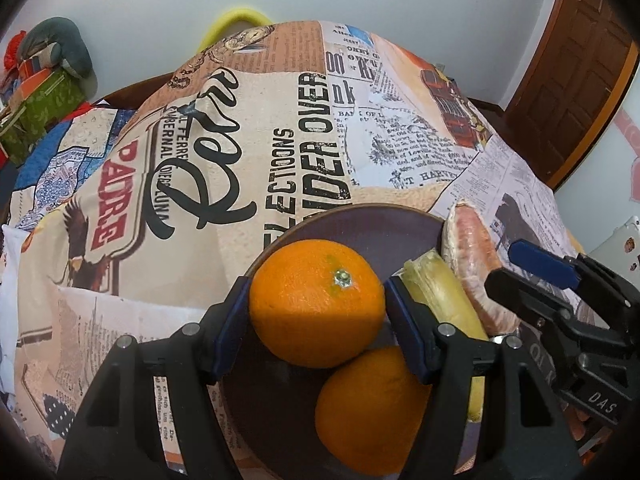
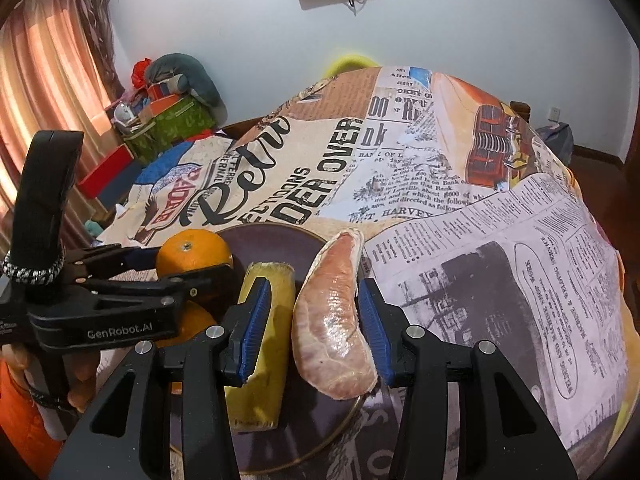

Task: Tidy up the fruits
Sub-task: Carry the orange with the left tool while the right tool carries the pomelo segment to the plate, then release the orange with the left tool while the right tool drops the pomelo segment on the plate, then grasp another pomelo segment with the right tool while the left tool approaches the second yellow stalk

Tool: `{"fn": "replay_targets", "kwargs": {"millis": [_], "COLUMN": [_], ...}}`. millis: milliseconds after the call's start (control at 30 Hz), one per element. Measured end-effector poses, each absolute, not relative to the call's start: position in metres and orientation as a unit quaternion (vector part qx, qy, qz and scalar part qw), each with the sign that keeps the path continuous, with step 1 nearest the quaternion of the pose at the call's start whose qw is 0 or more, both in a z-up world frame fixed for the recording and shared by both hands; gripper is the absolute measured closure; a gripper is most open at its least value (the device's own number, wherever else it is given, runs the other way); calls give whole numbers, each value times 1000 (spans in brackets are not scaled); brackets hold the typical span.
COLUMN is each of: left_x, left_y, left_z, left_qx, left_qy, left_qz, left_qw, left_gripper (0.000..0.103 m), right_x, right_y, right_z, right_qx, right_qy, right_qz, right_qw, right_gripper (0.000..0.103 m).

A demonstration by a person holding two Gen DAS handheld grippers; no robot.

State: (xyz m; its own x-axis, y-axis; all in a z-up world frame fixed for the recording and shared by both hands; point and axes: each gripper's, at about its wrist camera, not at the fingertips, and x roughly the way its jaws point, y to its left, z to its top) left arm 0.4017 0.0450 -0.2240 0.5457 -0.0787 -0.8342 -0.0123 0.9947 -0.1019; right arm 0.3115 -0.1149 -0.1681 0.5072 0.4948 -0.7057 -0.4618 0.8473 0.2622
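1. While the left gripper (image 1: 316, 304) clamps the upper orange (image 1: 316, 300) over the plate (image 1: 360, 224), only the left view shows the second orange (image 1: 372, 408) whole, touching the first from below.
2. Only the right view shows the right gripper (image 2: 312, 328) head-on: its pads (image 2: 252, 328) flank the pomelo wedge (image 2: 334, 316), and I cannot tell whether they press it.
3. Between the oranges and the wedge lies a banana piece (image 2: 266, 344), partly hidden by the right gripper's left pad.
4. Around them spreads a newsprint tablecloth (image 2: 500, 260); boxes (image 2: 172, 124) sit by the wall.
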Motion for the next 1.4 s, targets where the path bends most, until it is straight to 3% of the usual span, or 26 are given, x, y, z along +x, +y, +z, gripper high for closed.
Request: {"fn": "replay_targets", "kwargs": {"millis": [667,1133,1267,1400], "left_x": [305,233,219,207], "left_y": [61,68,66,62], "left_z": [-155,-180,-193,-205], "left_qx": [-29,-32,-34,-30], "left_qy": [410,455,470,482], "left_qz": [6,15,14,14], "left_qw": [911,890,882,875], "left_gripper": [24,23,23,23], "right_x": [242,178,164,153], "right_y": [-129,-140,-140,-136], "right_z": [-115,-127,-143,-161], "right_qx": [12,-9,-8,-17], "right_qy": [368,402,420,441], "right_qz": [277,282,281,291], "right_qw": [888,871,863,849], "right_gripper": [52,51,38,36]}}
